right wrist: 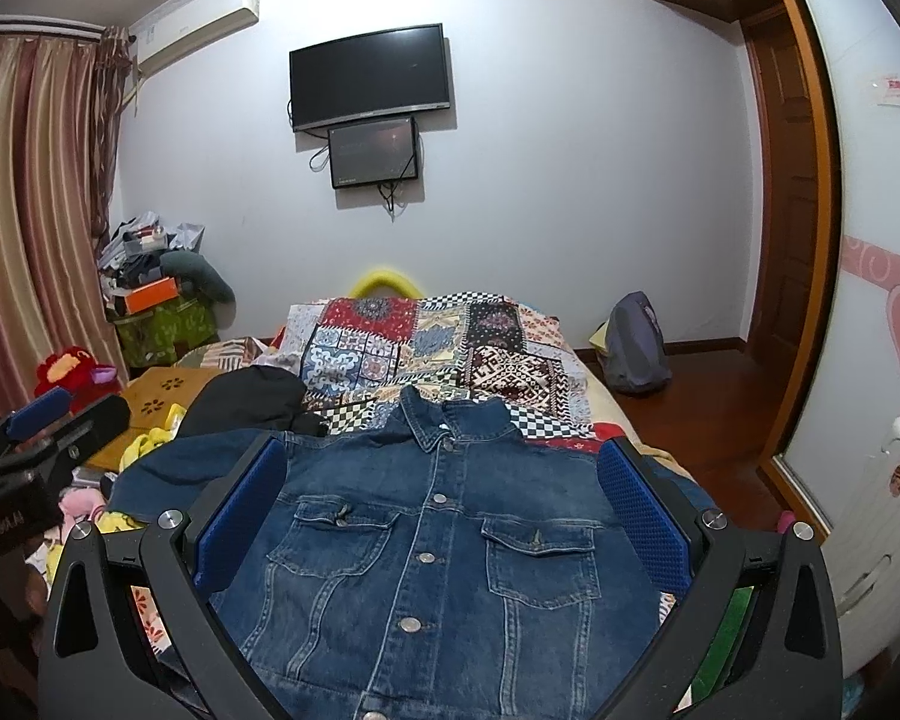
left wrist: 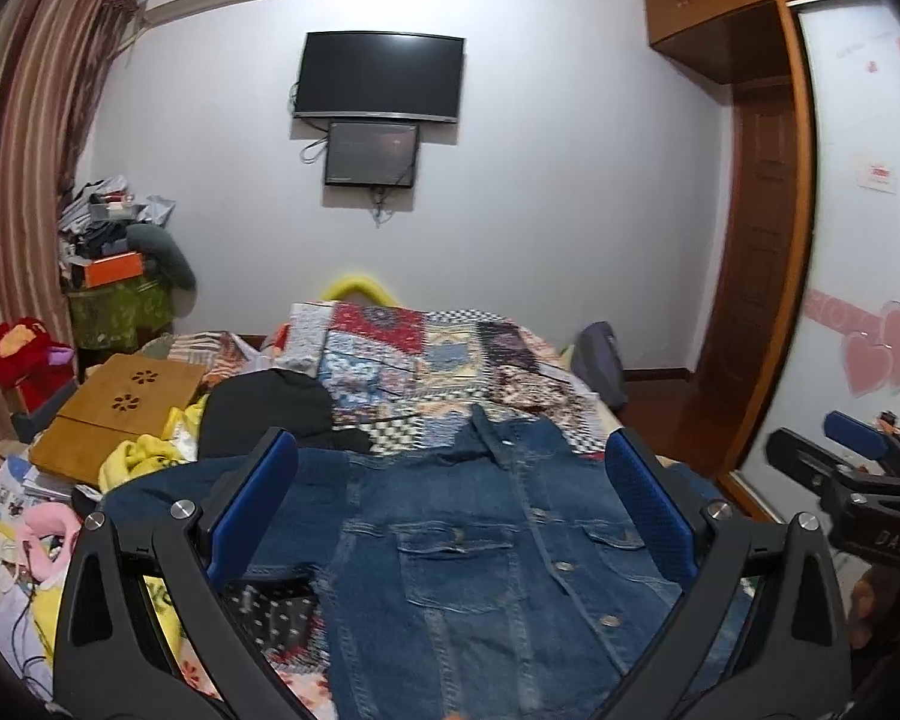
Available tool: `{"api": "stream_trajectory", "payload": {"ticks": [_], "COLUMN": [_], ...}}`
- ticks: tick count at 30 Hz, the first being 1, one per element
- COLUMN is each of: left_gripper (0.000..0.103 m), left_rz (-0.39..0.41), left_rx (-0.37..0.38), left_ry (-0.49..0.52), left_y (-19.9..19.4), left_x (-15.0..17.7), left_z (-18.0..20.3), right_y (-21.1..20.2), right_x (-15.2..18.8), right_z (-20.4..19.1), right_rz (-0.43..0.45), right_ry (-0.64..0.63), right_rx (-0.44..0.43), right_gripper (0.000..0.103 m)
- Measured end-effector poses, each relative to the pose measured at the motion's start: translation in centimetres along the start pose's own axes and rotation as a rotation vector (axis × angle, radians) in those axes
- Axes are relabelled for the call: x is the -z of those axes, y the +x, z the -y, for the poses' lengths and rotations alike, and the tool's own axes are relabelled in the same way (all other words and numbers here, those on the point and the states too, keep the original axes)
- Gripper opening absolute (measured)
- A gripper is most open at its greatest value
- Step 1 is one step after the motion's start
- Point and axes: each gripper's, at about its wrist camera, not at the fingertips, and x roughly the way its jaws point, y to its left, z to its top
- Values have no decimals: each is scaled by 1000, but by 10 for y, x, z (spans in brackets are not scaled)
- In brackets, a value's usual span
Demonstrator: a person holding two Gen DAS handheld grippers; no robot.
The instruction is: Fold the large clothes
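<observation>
Left gripper: fingers spread wide, nothing between them; it hovers above the jacket's front, aimed up the bed toward the collar.
Right gripper: likewise spread and empty, held over the jacket's chest; it also shows at the right edge of the left wrist view.
Jacket: blue denim, laid face up on the bed, buttoned, collar pointing to the far wall, two chest pockets visible. One sleeve lies out to the left; the other side is hidden behind the right finger.
Bed: patchwork quilt under the jacket; a black garment lies just beside the left sleeve, with clutter further left.
Step in hand: judged to be the start, with the jacket spread flat and no fold made yet, and neither gripper touching the cloth.
Next move calls for: lowering each gripper to a shoulder or sleeve edge, closing on one layer of thick denim, and carrying it inward across the front.
Risk: stiff denim may slip from a shallow pinch, and the left sleeve could drag the black garment.
</observation>
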Motion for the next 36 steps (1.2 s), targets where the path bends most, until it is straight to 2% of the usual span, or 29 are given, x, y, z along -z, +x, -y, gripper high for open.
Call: {"api": "stream_trajectory", "payload": {"ticks": [4,8,9,15,17,20,27,31,34,36], "left_gripper": [103,103,103,103,103,103,103,100,93,88], "left_rz": [-31,-27,-34,-203,-266,-371,-521,-552,-544,-537], "left_rx": [-24,-137,-145,-193,-197,-175,-149,-162,-155,-168], "left_ry": [5,6,5,-55,-116,-262,-527,-693,-793,-824], "left_y": [21,43,49,102,118,140,162,163,168,174], "left_x": [-2,0,2,22,33,58,116,145,161,168], "left_z": [-29,-67,-75,-148,-177,-228,-318,-363,-388,-400], "right_y": [21,53,62,113,129,156,197,211,218,224], "right_x": [-5,-12,-13,-8,-3,4,16,20,24,27], "right_z": [-2,-5,-7,-14,-15,-17,-12,-5,-2,1], "right_rz": [-19,-47,-57,-143,-178,-252,-391,-434,-453,-472], "right_ry": [-15,-47,-59,-87,-84,-97,-58,-6,14,29], "right_rx": [-1,3,1,-28,-40,-40,-68,-82,-83,-78], "right_gripper": [103,103,103,103,103,103,103,103,103,103]}}
